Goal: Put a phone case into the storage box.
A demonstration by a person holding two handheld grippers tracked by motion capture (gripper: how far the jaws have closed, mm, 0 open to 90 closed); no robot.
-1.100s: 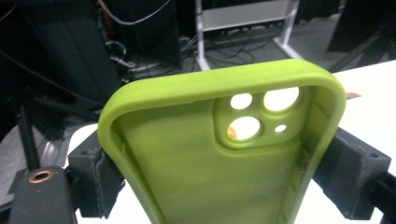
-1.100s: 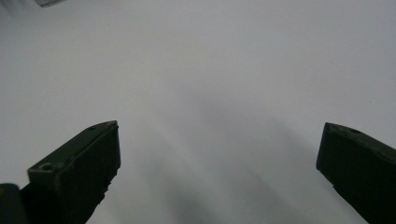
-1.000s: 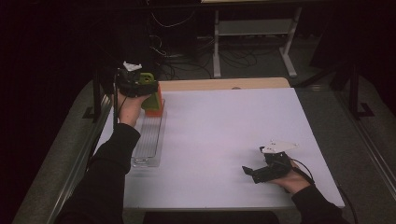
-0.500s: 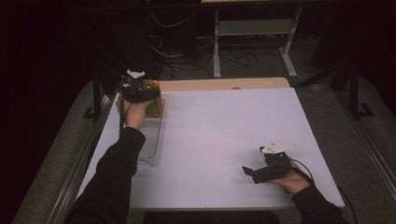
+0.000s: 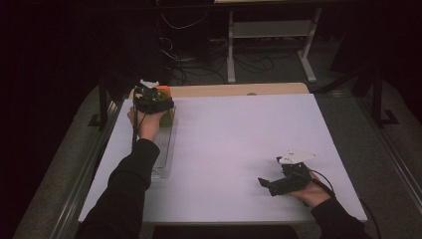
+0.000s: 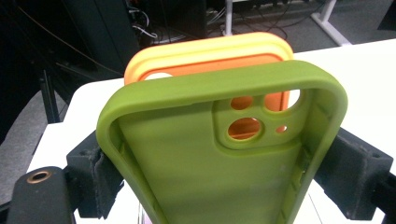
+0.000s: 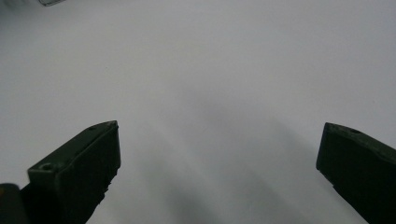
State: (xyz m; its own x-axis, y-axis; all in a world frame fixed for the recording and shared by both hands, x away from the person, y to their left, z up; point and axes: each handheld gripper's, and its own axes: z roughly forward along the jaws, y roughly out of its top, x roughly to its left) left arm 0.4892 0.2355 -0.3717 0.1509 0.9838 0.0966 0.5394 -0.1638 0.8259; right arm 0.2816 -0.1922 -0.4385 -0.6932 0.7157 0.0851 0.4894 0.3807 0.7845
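The white table (image 5: 239,149) carries a clear rack (image 5: 161,149) along its left edge, and the step in hand looks like seating the green case (image 6: 219,154) into that rack just in front of the orange case (image 6: 205,60): best kept upright and lowered straight. The left gripper (image 5: 160,105) grips the green case by its side edges, jaws having just eased apart slightly. The right gripper (image 5: 268,184) rests open and empty at the near right.

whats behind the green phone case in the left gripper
Behind the green phone case stands an orange phone case, seen above its rim and through the camera holes. The rest of it is covered.
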